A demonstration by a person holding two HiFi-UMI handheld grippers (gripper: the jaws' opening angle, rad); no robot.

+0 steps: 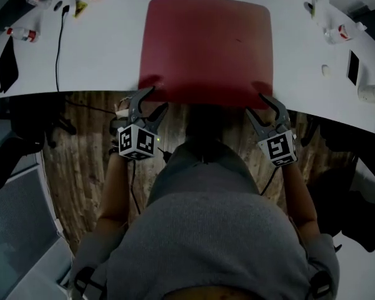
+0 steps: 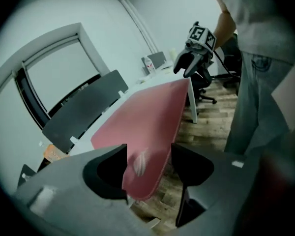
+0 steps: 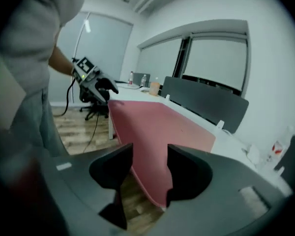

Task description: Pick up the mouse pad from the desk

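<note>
The red mouse pad (image 1: 206,49) lies flat on the white desk (image 1: 100,55), its near edge hanging over the desk's front. My left gripper (image 1: 155,100) is at the pad's near left corner and my right gripper (image 1: 257,105) at its near right corner. In the left gripper view the pad's corner (image 2: 147,117) sits between the spread jaws of the left gripper (image 2: 148,161), with a gap on the right side. In the right gripper view the pad (image 3: 157,127) runs between the parted jaws of the right gripper (image 3: 150,161). Neither gripper squeezes it.
A black cable (image 1: 59,42) and a dark flat item (image 1: 7,64) lie on the desk's left. A phone (image 1: 353,67) and a cup (image 1: 372,95) sit at its right. A dark divider panel (image 2: 83,112) lines the far edge. Wooden floor (image 1: 81,161) and office chairs lie below.
</note>
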